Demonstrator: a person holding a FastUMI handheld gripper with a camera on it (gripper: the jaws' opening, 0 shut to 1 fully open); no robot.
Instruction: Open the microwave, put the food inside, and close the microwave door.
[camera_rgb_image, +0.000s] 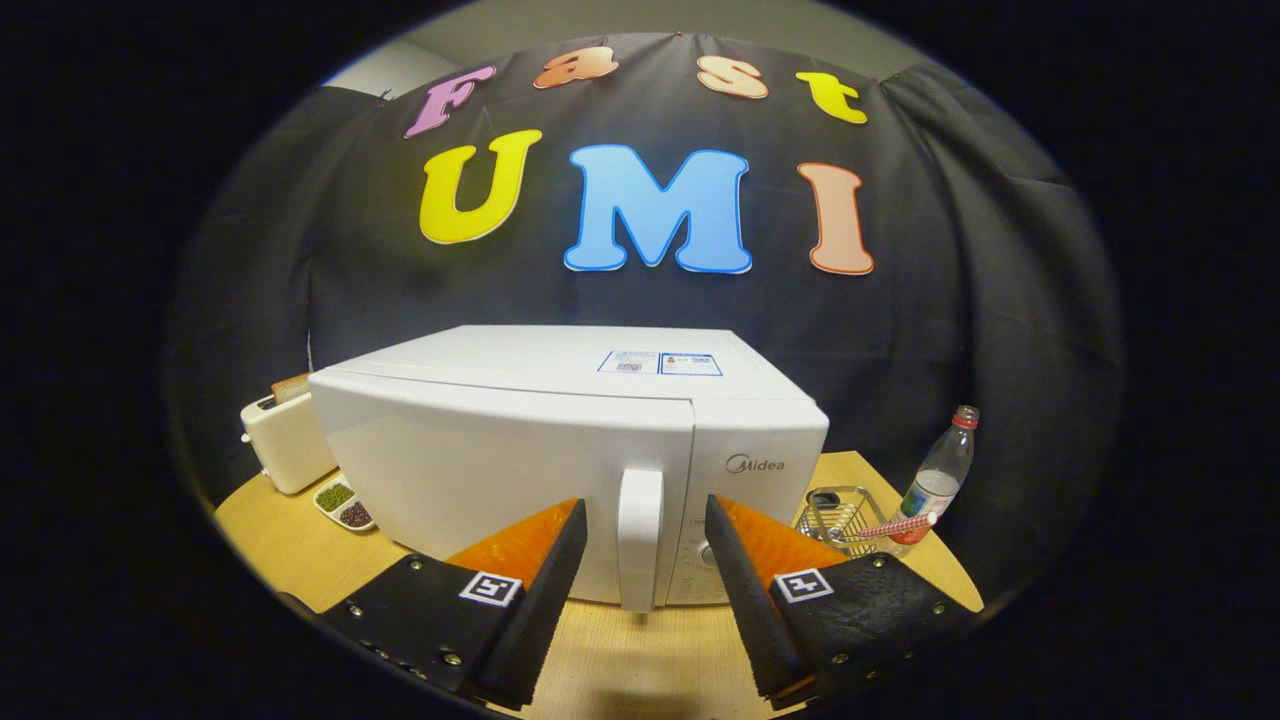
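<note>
My tool spread wide, fingers flanking the door handle without touching, white microwave shut on the tabletop

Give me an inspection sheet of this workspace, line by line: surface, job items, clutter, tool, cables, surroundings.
Surface: light wooden table, bare just ahead of the tool.
Job's things: white microwave on the table, door shut; its vertical handle stands between the fingers. Food to load: cannot tell which item it is.
Clutter: toaster with bread left of the microwave; small dish with two fillings in front of the toaster; wire basket and plastic bottle to the right.
Grippers: tool open, fingers either side of the handle, not pressing on it.
Cables: nothing seen.
Surroundings: black cloth wall behind the table.
</note>
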